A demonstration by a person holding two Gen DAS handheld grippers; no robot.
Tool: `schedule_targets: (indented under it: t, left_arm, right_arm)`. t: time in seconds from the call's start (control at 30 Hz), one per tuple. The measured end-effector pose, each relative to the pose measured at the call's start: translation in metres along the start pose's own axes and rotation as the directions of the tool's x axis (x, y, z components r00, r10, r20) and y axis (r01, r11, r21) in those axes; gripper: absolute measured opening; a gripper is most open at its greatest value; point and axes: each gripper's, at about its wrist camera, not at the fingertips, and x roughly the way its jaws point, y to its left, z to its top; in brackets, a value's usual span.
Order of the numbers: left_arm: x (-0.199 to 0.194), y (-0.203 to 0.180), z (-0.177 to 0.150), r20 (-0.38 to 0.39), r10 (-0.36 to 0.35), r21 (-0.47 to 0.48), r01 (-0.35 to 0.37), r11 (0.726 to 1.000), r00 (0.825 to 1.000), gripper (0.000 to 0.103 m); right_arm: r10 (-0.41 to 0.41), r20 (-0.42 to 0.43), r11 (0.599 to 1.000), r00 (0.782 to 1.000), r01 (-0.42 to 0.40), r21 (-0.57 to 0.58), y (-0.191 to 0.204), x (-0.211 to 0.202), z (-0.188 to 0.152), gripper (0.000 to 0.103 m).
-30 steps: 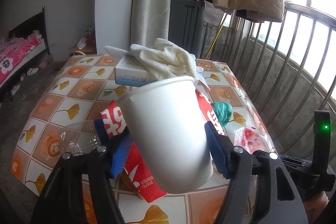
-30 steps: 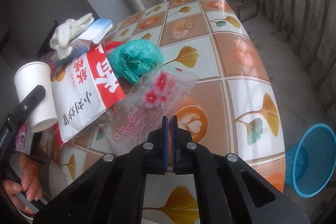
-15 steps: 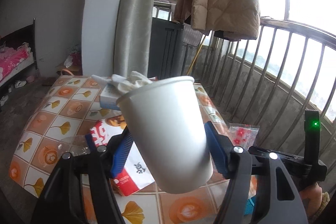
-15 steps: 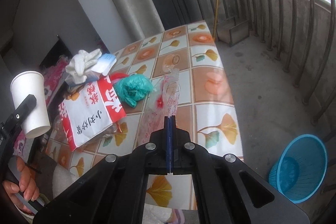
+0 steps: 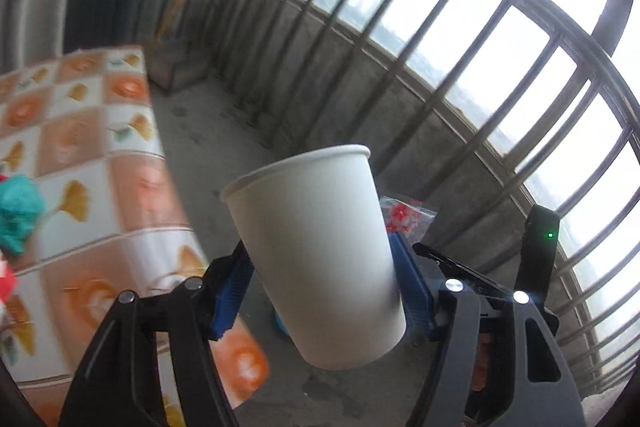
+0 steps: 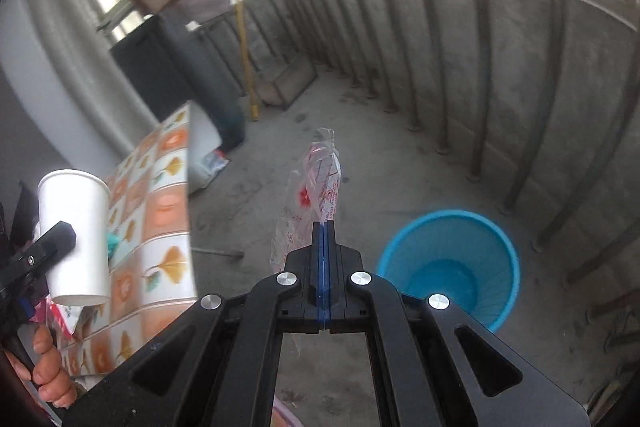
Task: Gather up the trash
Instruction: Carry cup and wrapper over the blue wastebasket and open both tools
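Both hands have swung away from the table (image 6: 160, 211) toward the blue bin (image 6: 448, 263). The left gripper (image 5: 320, 291) clamps the paper cup (image 5: 316, 251), the right gripper (image 6: 325, 267) pinches the plastic bag (image 6: 316, 195). This is the carrying step; next, each must come above the bin and release.

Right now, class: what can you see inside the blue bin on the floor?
The blue bin shows only its ribbed wall and bare bottom, no trash. The right gripper, shut on a clear plastic bag, covers its near side.
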Motion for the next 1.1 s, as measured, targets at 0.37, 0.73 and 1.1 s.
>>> schedule_targets:
  t: [0.37, 0.73, 1.1]
  left_arm:
    - [0.224, -0.055, -0.042, -0.407, -0.009, 0.06, 0.036, 0.998, 0.913, 0.084]
    - [0.201, -0.038, -0.037, -0.371, -0.008, -0.041, -0.008, 0.999, 0.929, 0.085]
    - [0.074, -0.019, -0.04, -0.203, 0.047, -0.008, -0.05, 0.999, 0.978, 0.085]
  right_arm:
    - [-0.189, -0.203, 0.923, 0.961, 0.244, 0.296, -0.142, 0.085, -0.02, 0.055]
    - [-0.245, -0.24, 0.897, 0.939, 0.314, 0.31, -0.16, 0.088, -0.04, 0.062]
    - [-0.234, -0.039, 0.97, 0.971, 0.236, 0.062, -0.067, 0.053, -0.011, 0.083]
